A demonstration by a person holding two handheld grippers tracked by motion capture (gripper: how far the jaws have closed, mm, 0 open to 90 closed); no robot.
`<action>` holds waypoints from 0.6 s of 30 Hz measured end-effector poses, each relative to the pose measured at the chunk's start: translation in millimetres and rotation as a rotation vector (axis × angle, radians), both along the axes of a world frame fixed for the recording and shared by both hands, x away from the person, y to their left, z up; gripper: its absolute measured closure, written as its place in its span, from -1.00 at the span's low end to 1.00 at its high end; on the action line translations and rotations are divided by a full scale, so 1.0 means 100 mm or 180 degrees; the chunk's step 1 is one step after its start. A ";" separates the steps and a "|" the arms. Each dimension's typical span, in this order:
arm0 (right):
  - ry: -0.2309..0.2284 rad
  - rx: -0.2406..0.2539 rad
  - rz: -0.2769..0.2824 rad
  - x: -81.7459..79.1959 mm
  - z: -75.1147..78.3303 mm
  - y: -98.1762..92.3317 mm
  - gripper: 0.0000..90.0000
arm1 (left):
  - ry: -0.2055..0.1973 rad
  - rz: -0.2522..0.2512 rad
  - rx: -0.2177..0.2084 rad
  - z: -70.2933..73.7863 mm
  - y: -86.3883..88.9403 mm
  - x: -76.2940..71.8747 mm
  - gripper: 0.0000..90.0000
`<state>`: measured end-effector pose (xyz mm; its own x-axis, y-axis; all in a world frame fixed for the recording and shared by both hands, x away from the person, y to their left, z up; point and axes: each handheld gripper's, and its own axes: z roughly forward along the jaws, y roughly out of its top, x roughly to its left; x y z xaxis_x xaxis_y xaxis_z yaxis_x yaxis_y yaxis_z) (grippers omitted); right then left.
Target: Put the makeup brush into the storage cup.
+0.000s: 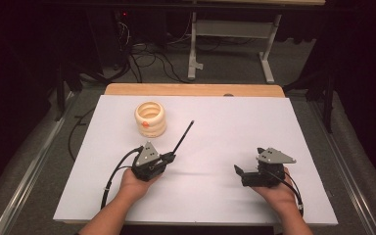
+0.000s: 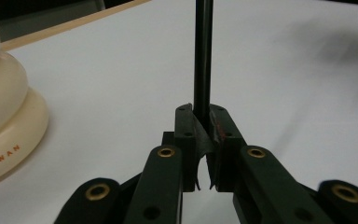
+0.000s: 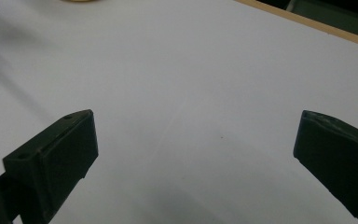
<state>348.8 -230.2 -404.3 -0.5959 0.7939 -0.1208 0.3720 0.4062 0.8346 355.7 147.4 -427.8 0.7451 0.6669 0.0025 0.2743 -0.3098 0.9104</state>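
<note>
A thin black rod [image 1: 184,136] sticks out from my left gripper [image 1: 169,157] toward the far right, its tip off the white board. In the left gripper view the jaws are shut on the black rod [image 2: 203,65], which runs straight up from the gripper [image 2: 204,135]. A cream holder of stacked rings [image 1: 151,118], marked SWAN, stands to the far left of the rod; the cream holder [image 2: 4,107] fills that view's left edge. My right gripper [image 1: 248,168] rests at the right of the board, jaws wide open with nothing between them; in its own view the gripper [image 3: 196,149] faces bare board.
The white board [image 1: 225,127] lies on a wooden table whose edge [image 1: 196,89] shows at the back. Beyond it are a grey floor, cables [image 1: 147,56] and a white table frame [image 1: 235,34]. Dark curtains stand on both sides.
</note>
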 end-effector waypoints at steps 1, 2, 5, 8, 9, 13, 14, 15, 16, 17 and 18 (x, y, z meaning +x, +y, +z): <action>-0.0024 -0.0008 0.0003 0.00 0.00 0.00 -0.97 | 0.0018 -0.0011 -0.0039 0.00 0.00 0.00 0.86; -0.0035 -0.0015 0.0005 0.00 0.00 0.00 -0.97 | 0.0028 -0.0019 -0.0074 0.01 0.00 0.00 0.86; -0.0045 -0.0012 -0.0015 0.00 0.00 -0.02 -0.97 | 0.0032 -0.0066 -0.0076 0.01 -0.01 -0.01 0.86; -0.0001 0.0035 -0.0018 0.00 -0.01 -0.03 -0.97 | 0.0068 -0.0095 -0.0086 0.00 -0.03 -0.03 0.86; -0.0003 0.0019 -0.0013 0.01 -0.01 -0.04 -0.97 | 0.0069 -0.0105 -0.0092 0.00 -0.04 -0.03 0.86; -0.0023 0.0082 -0.0081 0.01 -0.01 -0.05 -0.97 | 0.0146 -0.0091 -0.0221 0.02 -0.06 -0.05 0.86; -0.0035 0.0109 -0.0079 0.01 -0.01 -0.06 -0.97 | 0.0172 -0.0077 -0.0260 0.03 -0.06 -0.05 0.86; -0.0012 0.0156 -0.0091 0.01 0.00 -0.07 -0.97 | 0.0196 -0.0061 -0.0306 0.04 -0.07 -0.06 0.86; -0.0004 0.0212 -0.0106 0.01 0.00 -0.07 -0.97 | 0.0208 -0.0059 -0.0354 0.06 -0.07 -0.06 0.86; -0.0011 0.0237 -0.0096 0.01 0.00 -0.08 -0.97 | 0.0210 -0.0057 -0.0423 0.08 -0.08 -0.07 0.86; -0.0038 0.0246 -0.0093 0.01 0.00 -0.09 -0.97 | 0.0205 -0.0066 -0.0482 0.09 -0.09 -0.07 0.86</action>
